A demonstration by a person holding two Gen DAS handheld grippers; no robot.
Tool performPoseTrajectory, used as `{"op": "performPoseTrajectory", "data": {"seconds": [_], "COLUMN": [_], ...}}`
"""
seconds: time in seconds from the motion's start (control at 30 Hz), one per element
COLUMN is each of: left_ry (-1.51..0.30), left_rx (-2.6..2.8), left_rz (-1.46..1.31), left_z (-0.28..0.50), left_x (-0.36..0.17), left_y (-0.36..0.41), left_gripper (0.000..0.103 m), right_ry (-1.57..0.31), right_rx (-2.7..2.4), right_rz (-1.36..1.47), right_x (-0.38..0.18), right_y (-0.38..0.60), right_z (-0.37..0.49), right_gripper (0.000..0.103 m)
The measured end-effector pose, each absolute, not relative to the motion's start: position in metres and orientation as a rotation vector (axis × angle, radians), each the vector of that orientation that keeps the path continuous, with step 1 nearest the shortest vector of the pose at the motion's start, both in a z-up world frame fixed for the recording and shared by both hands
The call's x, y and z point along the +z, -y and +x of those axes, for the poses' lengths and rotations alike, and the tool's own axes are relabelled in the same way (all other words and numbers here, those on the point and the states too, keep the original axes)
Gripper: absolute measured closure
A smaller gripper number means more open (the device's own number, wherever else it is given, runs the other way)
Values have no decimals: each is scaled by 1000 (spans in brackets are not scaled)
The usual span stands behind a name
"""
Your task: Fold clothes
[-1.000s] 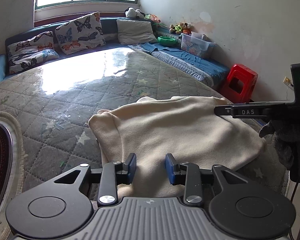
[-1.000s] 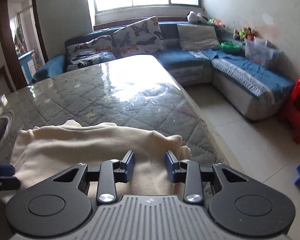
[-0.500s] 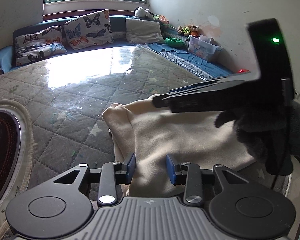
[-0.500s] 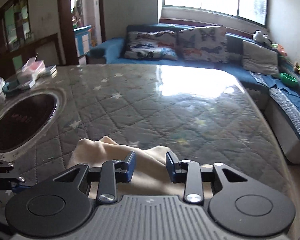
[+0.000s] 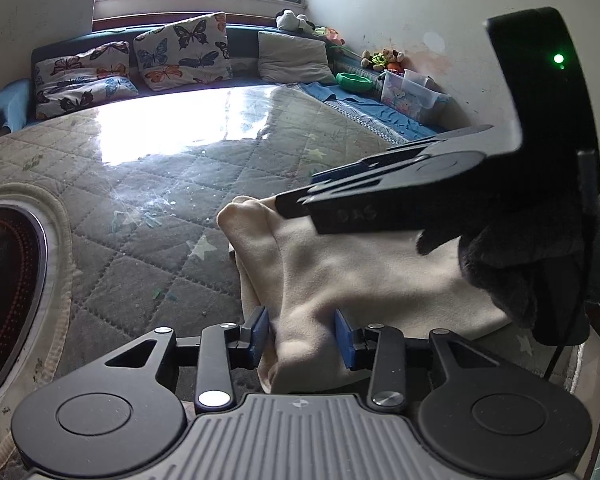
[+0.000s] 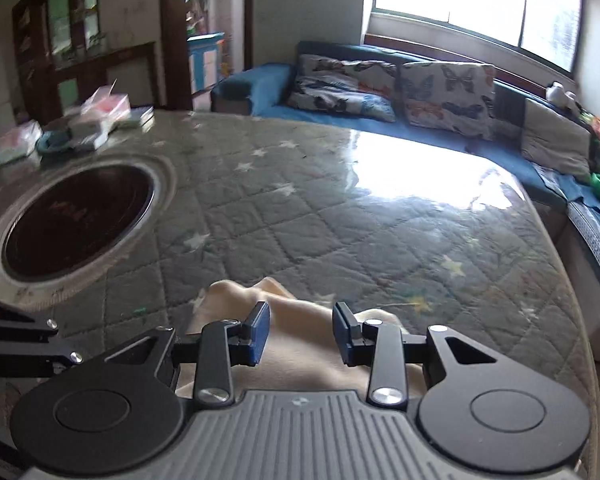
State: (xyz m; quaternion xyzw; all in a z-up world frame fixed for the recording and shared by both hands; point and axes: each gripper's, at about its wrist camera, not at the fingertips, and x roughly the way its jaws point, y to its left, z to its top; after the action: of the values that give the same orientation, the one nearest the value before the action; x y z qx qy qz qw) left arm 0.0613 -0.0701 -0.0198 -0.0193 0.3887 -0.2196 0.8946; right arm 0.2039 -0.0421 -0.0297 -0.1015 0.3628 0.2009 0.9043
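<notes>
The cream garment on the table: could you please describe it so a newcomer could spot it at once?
Start at the big quilted grey table with star motifs and a dark round inset. At its near edge, right of the inset, lies the cream garment, soft and fleecy. It is the only cloth piece there, with both claws over it.

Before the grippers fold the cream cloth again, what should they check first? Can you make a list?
1. Cream fleece cloth lying on the grey quilted table cover: ok.
2. Left gripper open, with cloth bunched between its blue pads: ok.
3. Right gripper open above the cloth's far edge: ok.
4. Right gripper touching the cloth: cannot tell.
5. Cloth smooth before folding: not ok, ridges near the left gripper.
6. Cover beyond the cloth free of objects up to the dark round inset plate: ok.
</notes>
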Motion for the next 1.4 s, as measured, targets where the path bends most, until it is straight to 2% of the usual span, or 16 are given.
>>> {"op": "performPoseTrajectory", "data": {"seconds": [0.23, 0.53, 1.1, 1.4], "left_ry": [-808, -791, -794, -790], "left_rx": [-453, -432, -387, -351], "left_rz": [-37, -51, -69, -61], "left_z": [59, 57, 60, 59], "left_x": [-19, -12, -16, -16], "left_y": [69, 61, 49, 40], "left_gripper": [61, 60, 59, 60], "right_ry": [-756, -688, -695, -621], "right_rx": [438, 370, 268, 198], "right_rz": [-225, -180, -214, -198], "right_x": [-39, -11, -44, -28], "right_y": [24, 53, 65, 75], "right_z": [213, 172, 87, 62], "right_gripper": [68, 68, 68, 68]}}
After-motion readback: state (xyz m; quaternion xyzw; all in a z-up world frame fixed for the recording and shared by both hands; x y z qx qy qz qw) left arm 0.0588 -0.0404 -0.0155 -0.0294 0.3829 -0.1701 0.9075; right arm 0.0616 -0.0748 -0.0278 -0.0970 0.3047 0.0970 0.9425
